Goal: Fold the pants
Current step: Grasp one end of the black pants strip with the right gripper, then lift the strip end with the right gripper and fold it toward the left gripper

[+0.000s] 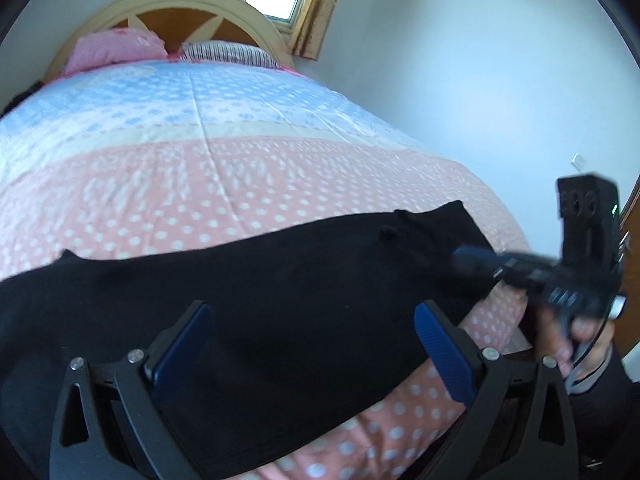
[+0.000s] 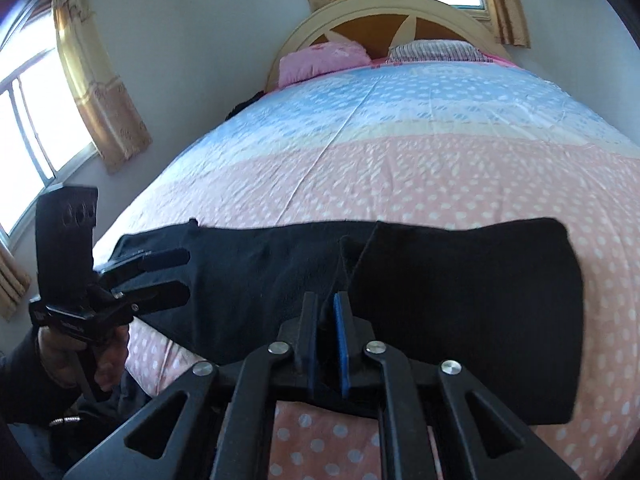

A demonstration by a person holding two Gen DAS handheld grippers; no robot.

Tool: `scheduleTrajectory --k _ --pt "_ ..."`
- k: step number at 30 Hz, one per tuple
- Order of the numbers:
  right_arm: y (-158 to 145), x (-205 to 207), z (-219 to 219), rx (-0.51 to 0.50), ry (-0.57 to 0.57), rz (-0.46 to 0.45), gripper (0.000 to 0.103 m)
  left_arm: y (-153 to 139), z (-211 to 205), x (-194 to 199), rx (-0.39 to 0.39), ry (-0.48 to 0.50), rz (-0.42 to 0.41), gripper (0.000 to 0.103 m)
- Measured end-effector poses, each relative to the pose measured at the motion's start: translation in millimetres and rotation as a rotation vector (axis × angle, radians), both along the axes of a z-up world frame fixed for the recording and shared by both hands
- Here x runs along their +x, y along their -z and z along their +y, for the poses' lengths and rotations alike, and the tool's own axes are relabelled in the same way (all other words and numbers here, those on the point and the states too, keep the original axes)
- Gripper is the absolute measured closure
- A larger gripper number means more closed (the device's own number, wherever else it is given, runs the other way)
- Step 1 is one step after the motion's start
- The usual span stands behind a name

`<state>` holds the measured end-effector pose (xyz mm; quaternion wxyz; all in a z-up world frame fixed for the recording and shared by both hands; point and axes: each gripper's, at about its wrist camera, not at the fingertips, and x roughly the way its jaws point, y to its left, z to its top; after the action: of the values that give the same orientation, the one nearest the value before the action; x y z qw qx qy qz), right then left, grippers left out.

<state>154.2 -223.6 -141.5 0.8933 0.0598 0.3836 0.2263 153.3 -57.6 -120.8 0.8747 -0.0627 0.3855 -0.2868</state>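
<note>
Black pants (image 1: 280, 280) (image 2: 460, 280) lie flat across the near end of a bed. My left gripper (image 1: 316, 320) hovers open over them, its blue pads wide apart and nothing pinched; in the right wrist view the left gripper (image 2: 186, 274) hangs over the pants' left end. My right gripper (image 2: 325, 300) is shut, and a raised ridge of black cloth at a fold edge runs up into its tips. Seen from the left wrist, the right gripper (image 1: 460, 258) is blurred, low over the right end of the pants. A hand (image 1: 580, 332) holds it.
The bed's quilt (image 2: 400, 168) is pink with white dots near me and blue farther off. A pink pillow (image 2: 320, 60) and a striped pillow (image 2: 432, 50) lean on the arched headboard (image 2: 384, 12). Curtained windows (image 2: 36, 120) stand left and behind; a wall (image 1: 480, 80) borders the right side.
</note>
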Motion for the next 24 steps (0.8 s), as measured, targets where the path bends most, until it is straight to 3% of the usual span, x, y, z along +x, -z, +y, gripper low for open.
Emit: scheduleTrajectory --k 3,7,9,12,18,24 --pt "16.7 3.7 13.2 -0.050 -0.053 0.040 0.098 2.1 -15.5 8.3 -0.006 0.030 0.026 0.003" --pt "10.4 -1.7 0.7 -0.043 -0.086 0.044 0.093 3.8 -42.3 14.4 0.003 0.084 0.041 0.005" --pt "3.4 -9.1 -10.4 -0.063 -0.072 0.016 0.076 6.2 -54.9 16.3 -0.001 0.104 0.066 0.009" --pt "-7.1 -22.9 -38.7 -0.056 -0.027 -0.022 0.060 9.7 -72.6 19.8 -0.001 0.124 0.089 0.011" --pt "-6.0 -26.0 -101.6 0.090 0.146 -0.048 0.059 14.6 -106.7 26.7 -0.003 0.141 0.123 0.015" --pt "3.4 -22.8 -100.3 0.115 0.163 -0.041 0.059 12.7 -125.1 27.1 -0.039 0.163 0.147 0.015"
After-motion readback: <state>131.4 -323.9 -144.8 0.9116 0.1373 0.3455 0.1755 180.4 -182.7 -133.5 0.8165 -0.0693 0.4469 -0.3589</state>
